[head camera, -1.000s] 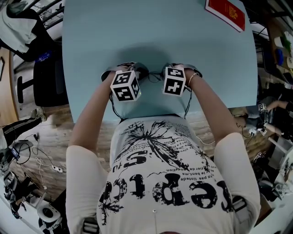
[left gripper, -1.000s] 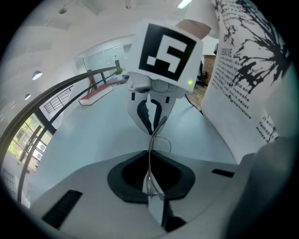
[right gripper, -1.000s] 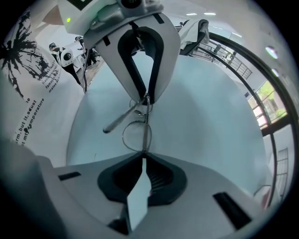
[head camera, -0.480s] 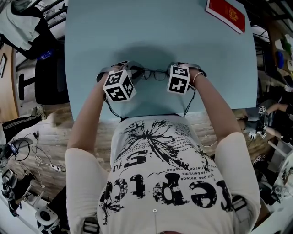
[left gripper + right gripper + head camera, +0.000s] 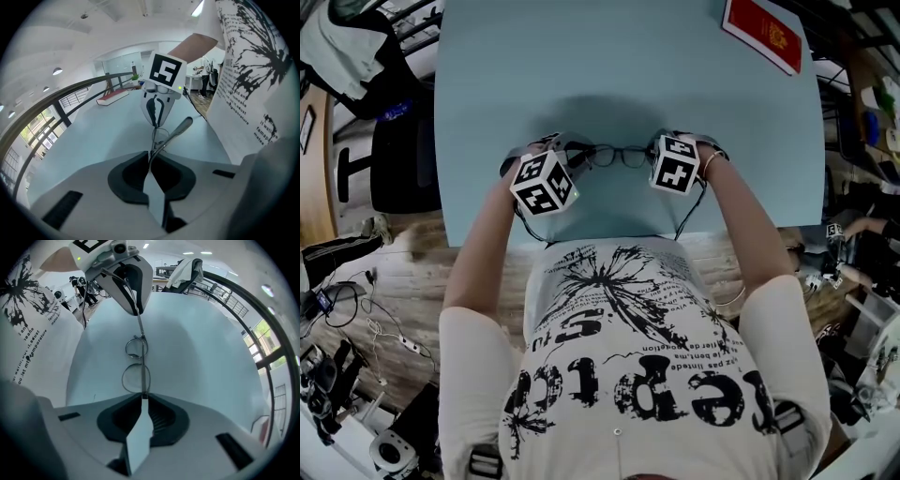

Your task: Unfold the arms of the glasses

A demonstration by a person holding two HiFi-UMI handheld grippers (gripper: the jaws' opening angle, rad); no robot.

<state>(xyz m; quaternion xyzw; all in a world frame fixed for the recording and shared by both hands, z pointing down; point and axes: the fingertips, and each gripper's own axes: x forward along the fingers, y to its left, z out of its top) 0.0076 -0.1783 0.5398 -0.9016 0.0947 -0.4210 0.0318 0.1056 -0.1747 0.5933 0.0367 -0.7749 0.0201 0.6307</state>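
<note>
Tightly, left gripper [image 5: 151, 157] jaws on glasses [image 5: 178, 130]

Gap between grippers: the left hand-held gripper [image 5: 574, 150] and the right hand-held gripper [image 5: 656, 150] have drawn wider apart than a second ago.
Glasses: the glasses [image 5: 614, 156], earlier mostly hidden between the two cubes, now show both lenses across the gap.
Right jaws: opening, with the frame's end between them.
Left hand-held gripper: rolled slightly, so its cube sits at a different tilt.
</note>
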